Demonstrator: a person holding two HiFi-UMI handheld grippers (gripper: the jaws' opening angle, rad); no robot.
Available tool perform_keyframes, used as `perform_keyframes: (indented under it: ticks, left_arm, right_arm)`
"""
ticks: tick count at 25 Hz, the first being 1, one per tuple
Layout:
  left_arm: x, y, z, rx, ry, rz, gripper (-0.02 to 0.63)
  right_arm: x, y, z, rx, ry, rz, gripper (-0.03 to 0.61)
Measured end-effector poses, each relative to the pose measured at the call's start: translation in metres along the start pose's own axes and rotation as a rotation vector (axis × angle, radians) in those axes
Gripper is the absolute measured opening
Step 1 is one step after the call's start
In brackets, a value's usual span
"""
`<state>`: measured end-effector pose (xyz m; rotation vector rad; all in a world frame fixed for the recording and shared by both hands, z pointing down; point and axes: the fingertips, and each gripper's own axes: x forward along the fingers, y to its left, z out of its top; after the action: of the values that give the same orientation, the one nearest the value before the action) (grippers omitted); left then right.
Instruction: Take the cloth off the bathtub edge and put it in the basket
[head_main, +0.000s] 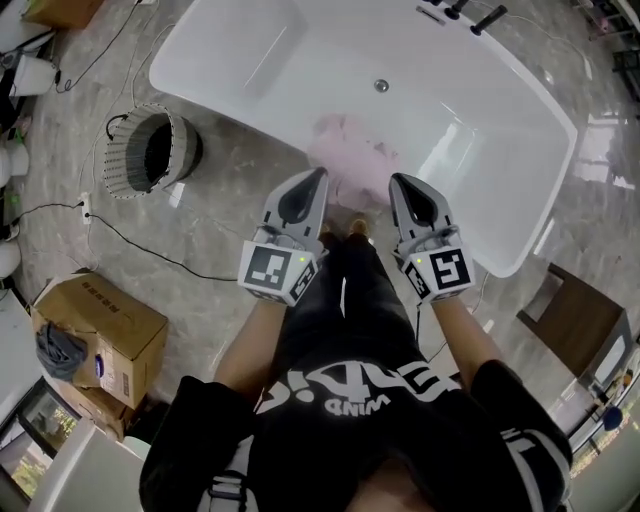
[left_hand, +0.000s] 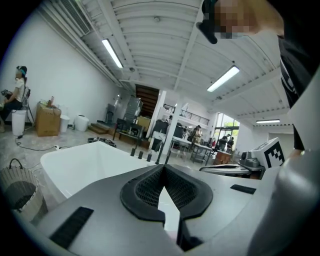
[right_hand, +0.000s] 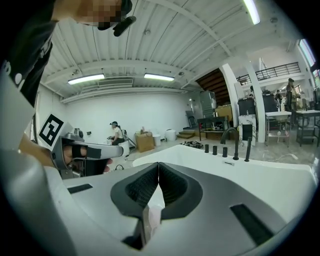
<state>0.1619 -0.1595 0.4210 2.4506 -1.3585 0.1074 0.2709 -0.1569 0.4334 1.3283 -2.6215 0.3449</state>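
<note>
Cloth, pink, crumpled and soft (head_main: 348, 158), is lying draped over the near rim of the large white oval bathtub (head_main: 250, 50), probably bunching there because the rim is propping it up, so its raised folds are offering a pinch point. Round woven basket with dark handle (head_main: 122, 165) is standing open-mouthed on the grey floor to the tub's left, well apart from the cloth; a carry across looks needed. Left gripper (head_main: 316, 178) and right gripper (head_main: 397, 180) are hovering side by side just short of the cloth, flanking it and aiming at it, presumably to approach. Both are holding their jaws pressed together with nothing pinched, so, in my judgement, they need spreading before any grasp.
</note>
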Motion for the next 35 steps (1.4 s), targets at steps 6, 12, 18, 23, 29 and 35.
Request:
perform_keyframes:
  ticks: [6,12,18,23,29,35]
  left_arm:
    - [0.021,0.016,-0.031,-0.015,0.011,0.019,0.012]
    - [0.025,0.017,-0.037,-0.024,0.023,0.012,0.012]
    - [0.021,0.021,-0.039,-0.028,0.031,0.011,0.012]
    - [0.02,0.022,-0.048,-0.041,0.045,0.021,0.012]
    - [0.02,0.023,-0.06,-0.065,0.072,0.013,0.012]
    - [0.024,0.025,-0.07,-0.07,0.09,0.011,0.012]
  right_arm:
    - [0.02,-0.011,-0.039,0.032,0.021,-0.011,0.014]
    - [0.029,0.006,-0.052,0.052,0.084,0.095,0.143]
    - [0.032,0.017,-0.059,0.054,0.135,0.165,0.26]
    - [0.039,0.012,-0.083,0.019,0.209,0.181,0.262]
    - [0.058,0.004,-0.146,-0.026,0.361,0.184,0.262]
    - [0.089,-0.006,-0.219,-0.062,0.521,0.186,0.264]
